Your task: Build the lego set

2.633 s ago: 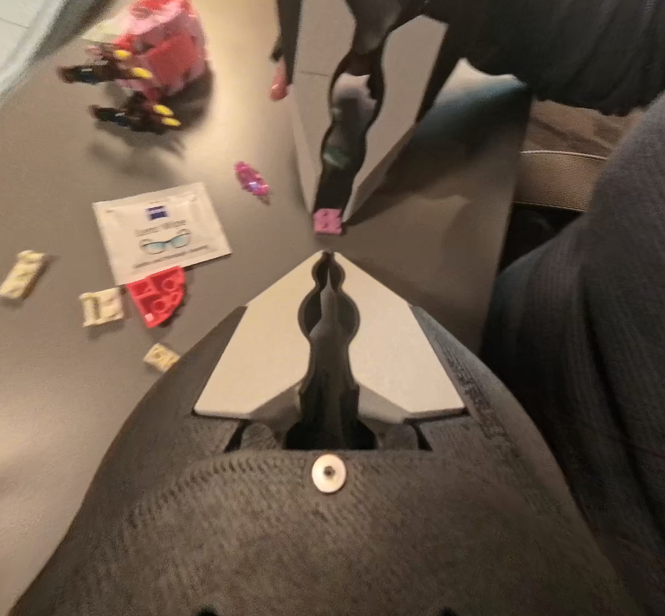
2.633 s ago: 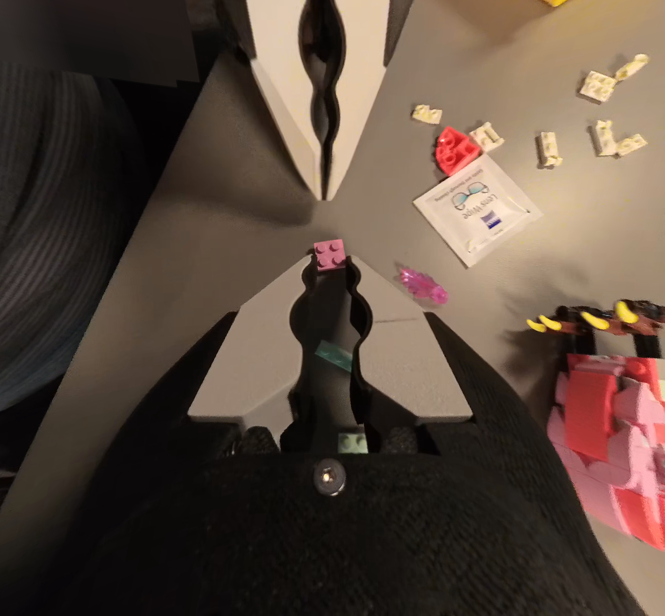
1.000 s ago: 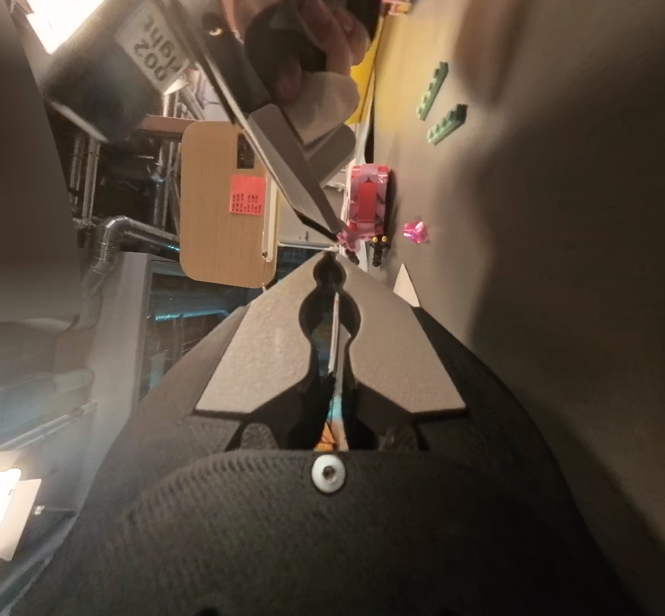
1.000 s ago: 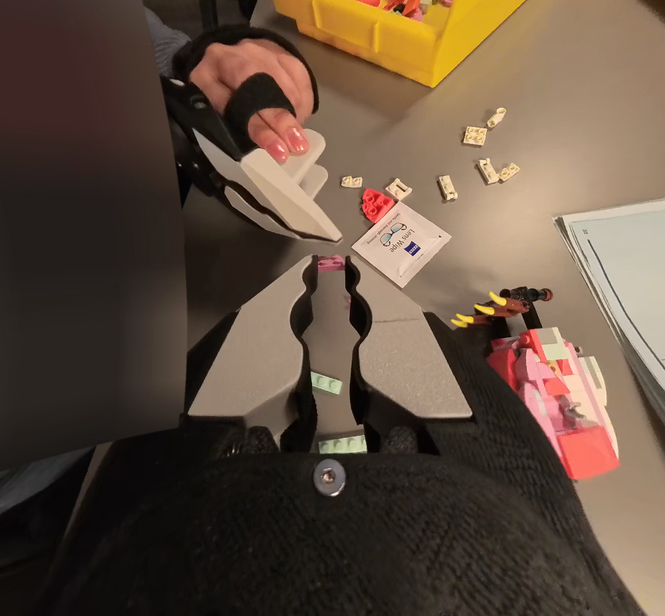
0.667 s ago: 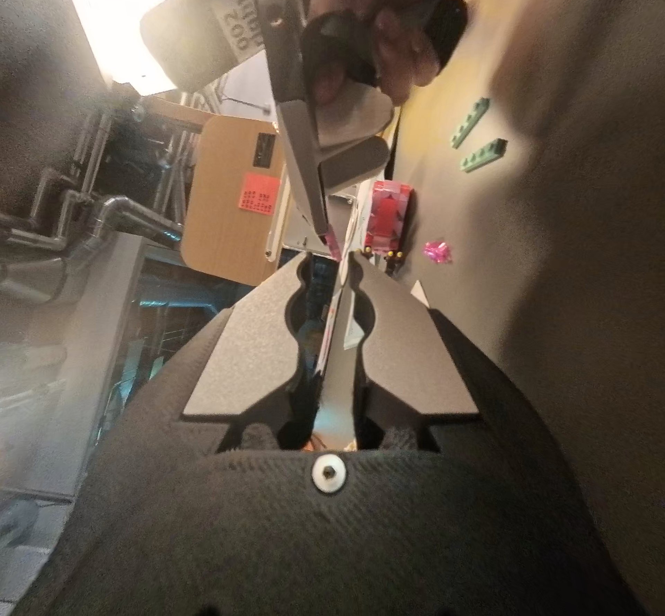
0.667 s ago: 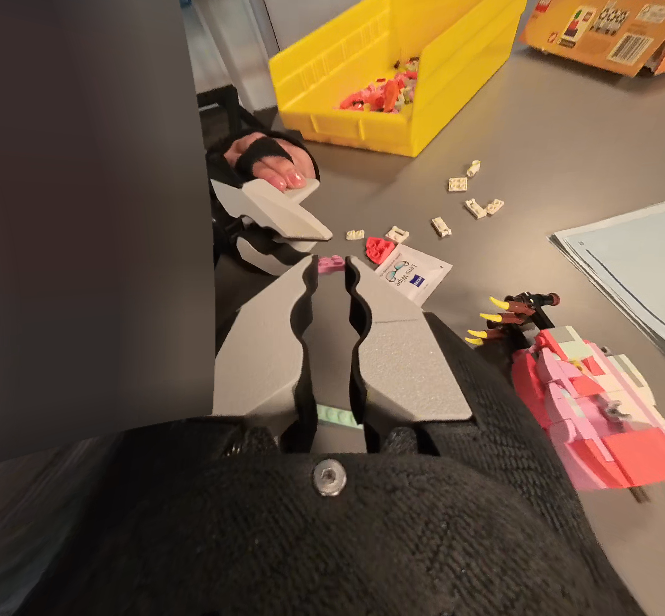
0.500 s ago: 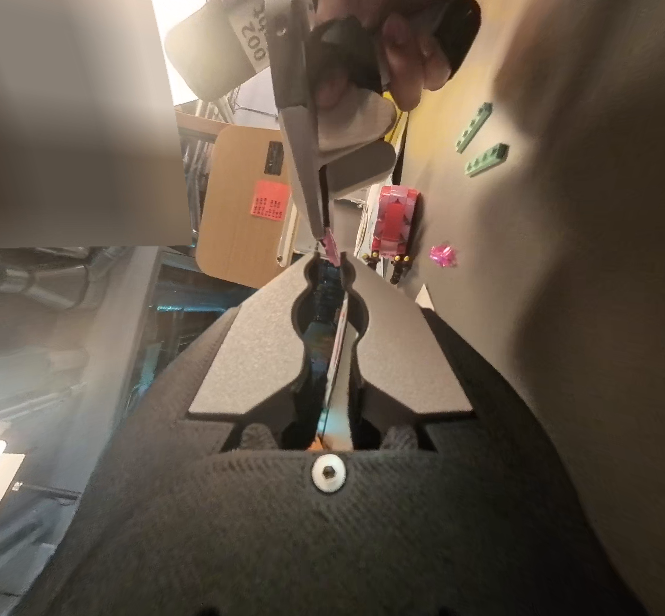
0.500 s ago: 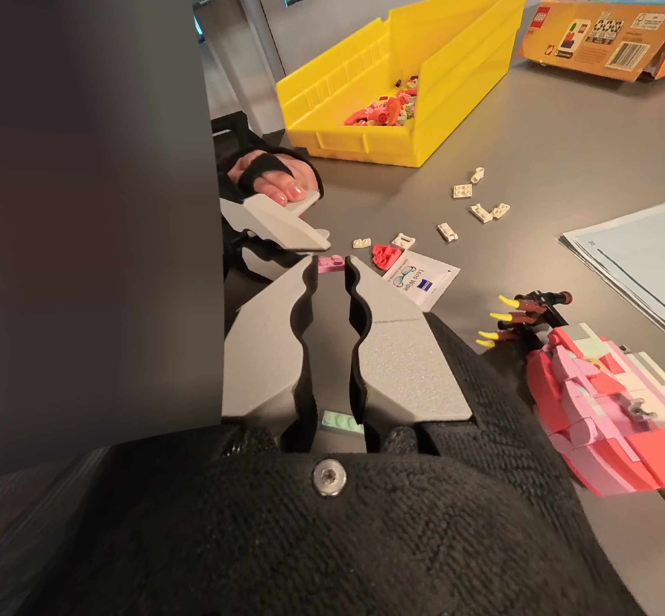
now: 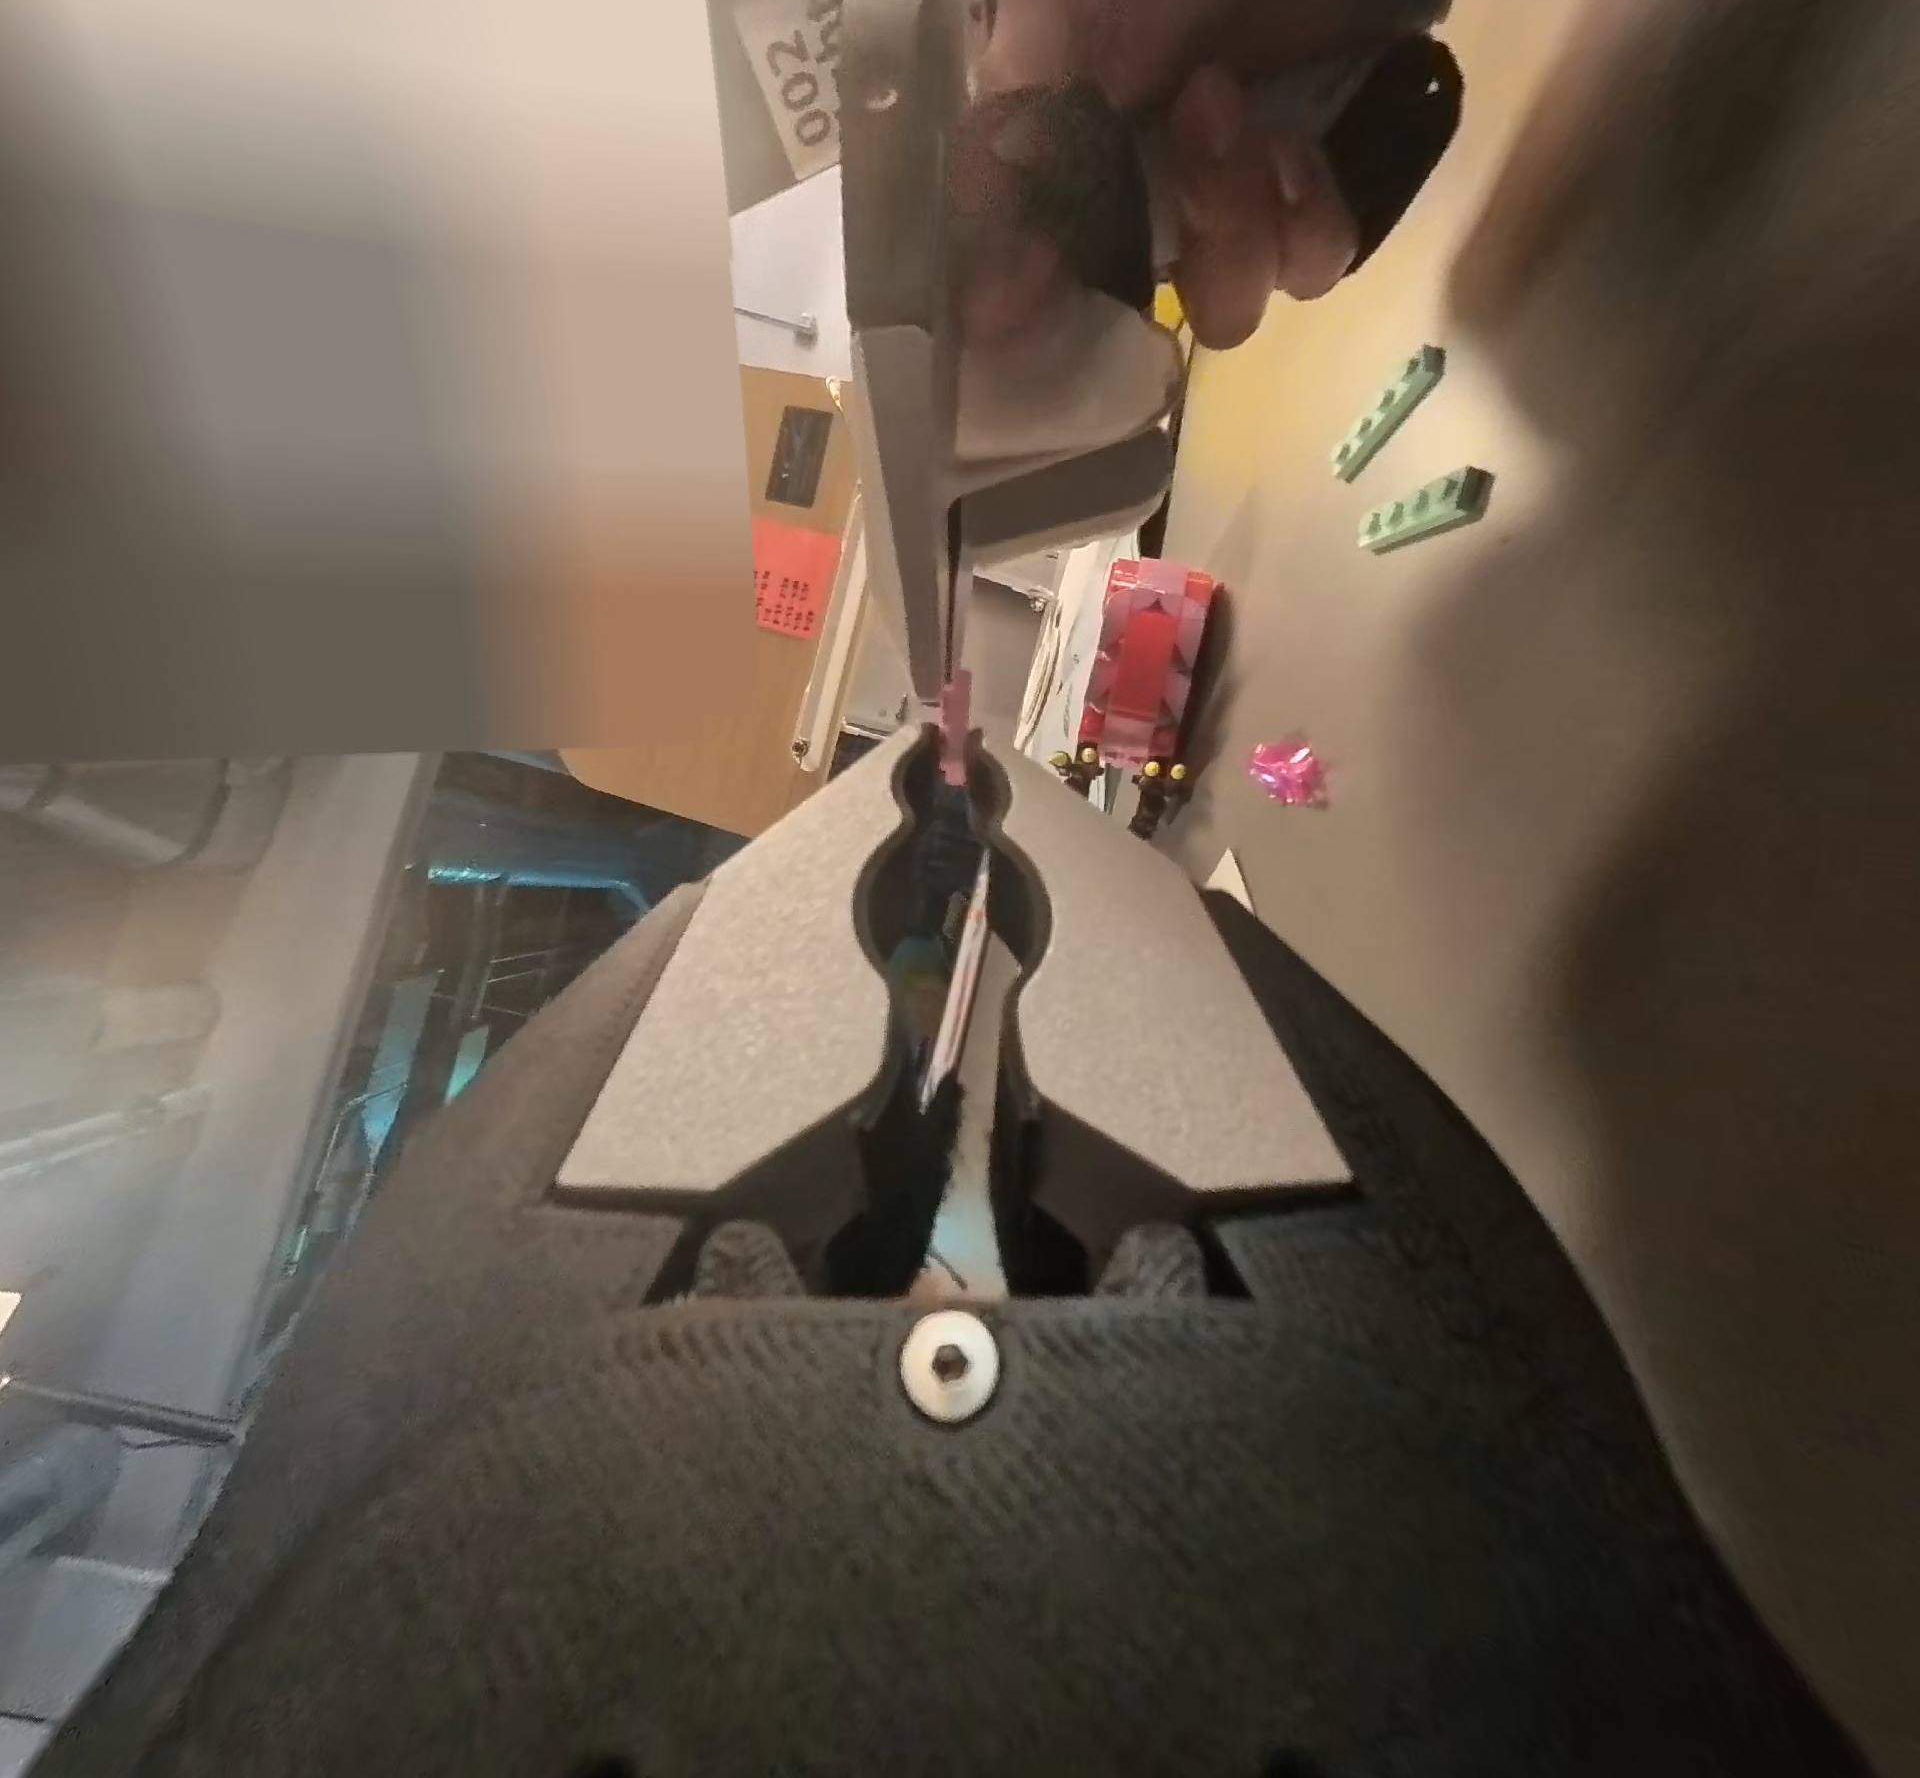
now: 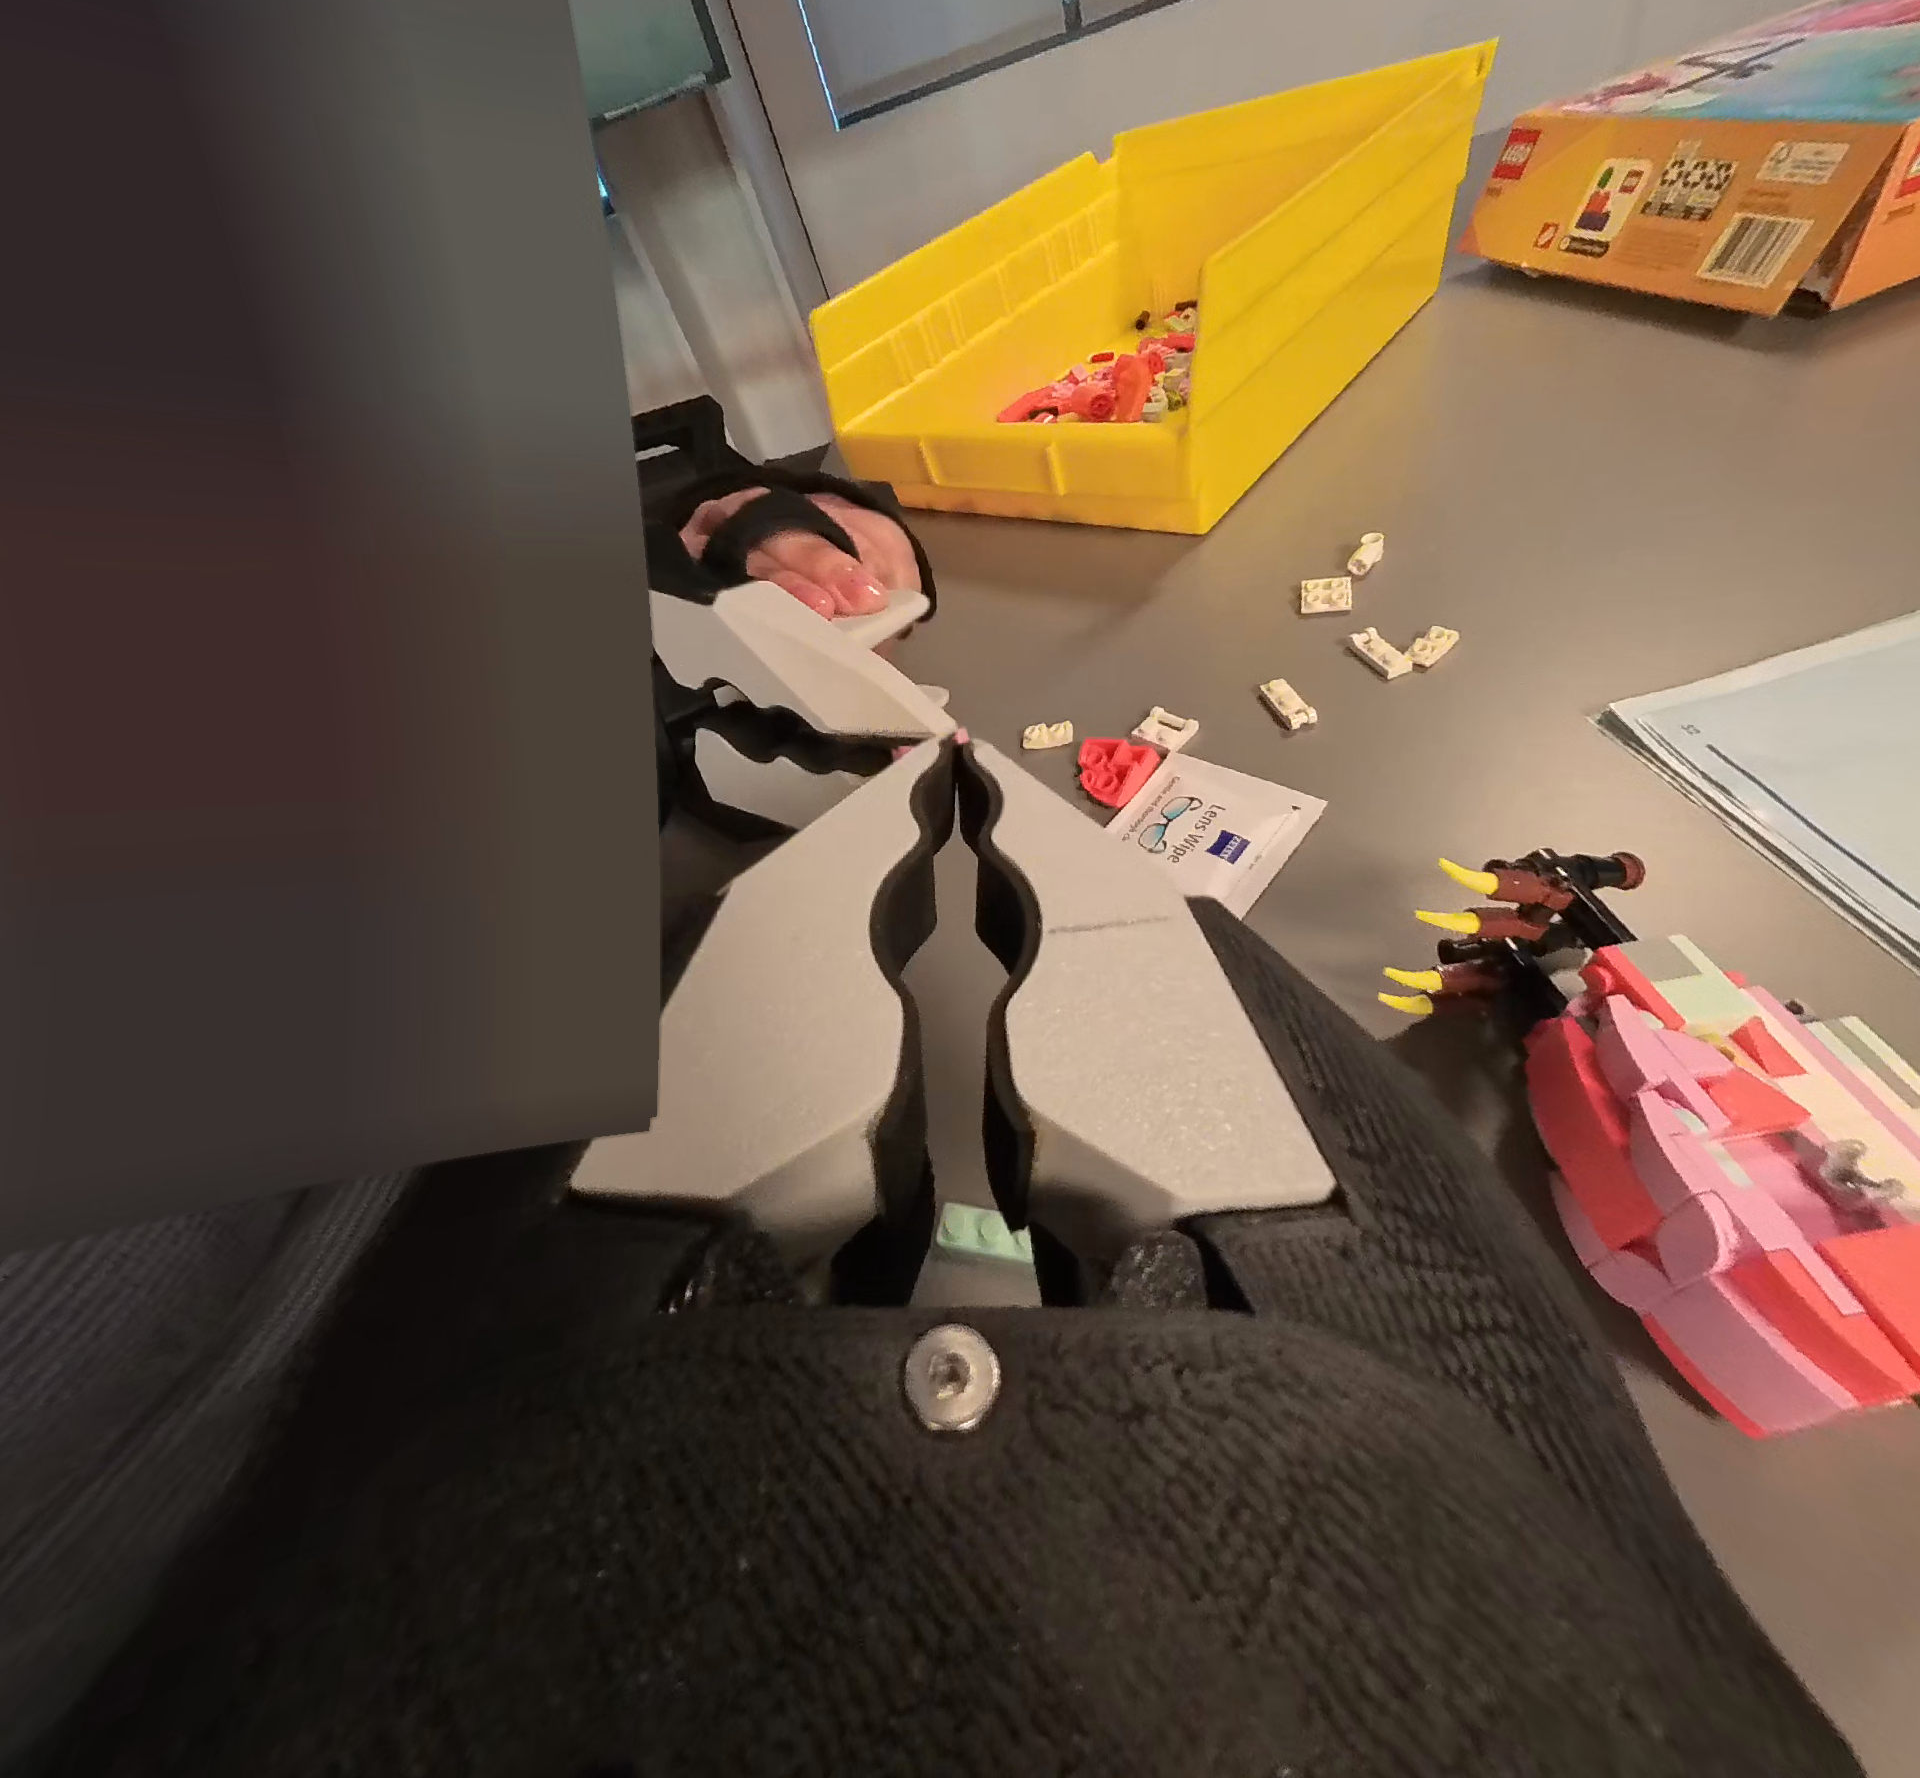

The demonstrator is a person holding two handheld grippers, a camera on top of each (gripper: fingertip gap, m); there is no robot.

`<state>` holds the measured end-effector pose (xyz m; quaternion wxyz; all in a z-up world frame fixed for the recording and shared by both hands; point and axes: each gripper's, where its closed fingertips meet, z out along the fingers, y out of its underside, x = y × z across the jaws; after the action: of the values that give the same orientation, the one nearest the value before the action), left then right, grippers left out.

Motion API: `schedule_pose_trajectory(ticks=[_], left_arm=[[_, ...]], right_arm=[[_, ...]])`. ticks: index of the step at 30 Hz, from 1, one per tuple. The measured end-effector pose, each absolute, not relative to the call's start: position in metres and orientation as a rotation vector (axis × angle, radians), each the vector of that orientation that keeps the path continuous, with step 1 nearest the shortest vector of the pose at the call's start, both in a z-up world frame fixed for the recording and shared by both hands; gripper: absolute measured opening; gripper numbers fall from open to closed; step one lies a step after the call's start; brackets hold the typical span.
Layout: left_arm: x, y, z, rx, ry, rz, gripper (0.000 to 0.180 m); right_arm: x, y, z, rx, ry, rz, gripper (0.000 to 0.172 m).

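**Two tongs meeting on one small pink brick**

Pinching a small pink brick (image 9: 954, 741) between the tips of the left tongs (image 9: 951, 754), held up off the tabletop (image 10: 1558, 502) near its near-left corner. Gripping the same brick from the opposite end with the right tongs (image 10: 957, 760), tips pressed nearly together so that only a sliver of pink (image 10: 962, 737) is peeking out. Meeting tip to tip, the left tongs (image 10: 831, 679) lying flat, with a hand (image 10: 821, 549) in a black fingerless glove steering them.

Lying on the tabletop just beyond the tips: a red curved piece (image 10: 1117, 764), a white wipe sachet (image 10: 1216, 829) touching it, and scattered cream-white small pieces (image 10: 1325, 596). Sitting farther back, a yellow bin (image 10: 1039, 471) carrying loose red and pink parts. Resting toward the right edge, a pink-and-red brick model (image 10: 1745, 1198) with dark claws tipped yellow (image 10: 1496, 907), a sheaf of papers (image 10: 1808, 752), and an orange box (image 10: 1704, 211) at the far right corner. Showing in the left wrist view, two green plates (image 9: 1423, 507) and a magenta clear piece (image 9: 1288, 774).
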<state>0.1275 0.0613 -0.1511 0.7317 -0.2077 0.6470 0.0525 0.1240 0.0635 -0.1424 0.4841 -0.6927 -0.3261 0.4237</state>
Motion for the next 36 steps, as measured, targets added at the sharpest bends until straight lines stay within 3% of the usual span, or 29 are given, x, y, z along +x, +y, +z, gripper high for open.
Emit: schedule_pose_trajectory(ticks=[1, 2, 6, 13, 17, 27, 36], left_arm=[[0.128, 0.062, -0.152, -0.455, 1.43, 0.124, 0.003], [0.128, 0.062, -0.153, -0.456, 1.439, 0.127, 0.003], [0.128, 0.064, -0.158, -0.461, 1.467, 0.144, 0.003], [0.129, 0.065, -0.167, -0.467, 1.52, 0.165, 0.003], [0.128, 0.069, -0.176, -0.484, 1.571, 0.188, 0.003], [0.129, 0.058, -0.18, -0.431, 1.602, 0.163, 0.003], [0.128, 0.047, -0.178, -0.37, 1.598, 0.135, 0.003]], right_arm=[[0.124, 0.064, -0.144, -1.69, -0.799, 1.016, 0.0], [0.125, 0.064, -0.145, -1.694, -0.806, 0.991, 0.0], [0.126, 0.061, -0.147, -1.699, -0.836, 0.976, 0.027], [0.128, 0.059, -0.16, -1.779, -0.884, 0.931, 0.037], [0.161, 0.061, -0.18, -1.995, -0.869, 0.657, 0.051], [0.127, 0.048, -0.178, -1.891, -0.921, 0.726, 0.041], [0.116, 0.047, -0.179, -1.847, -1.011, 0.891, 0.017]])
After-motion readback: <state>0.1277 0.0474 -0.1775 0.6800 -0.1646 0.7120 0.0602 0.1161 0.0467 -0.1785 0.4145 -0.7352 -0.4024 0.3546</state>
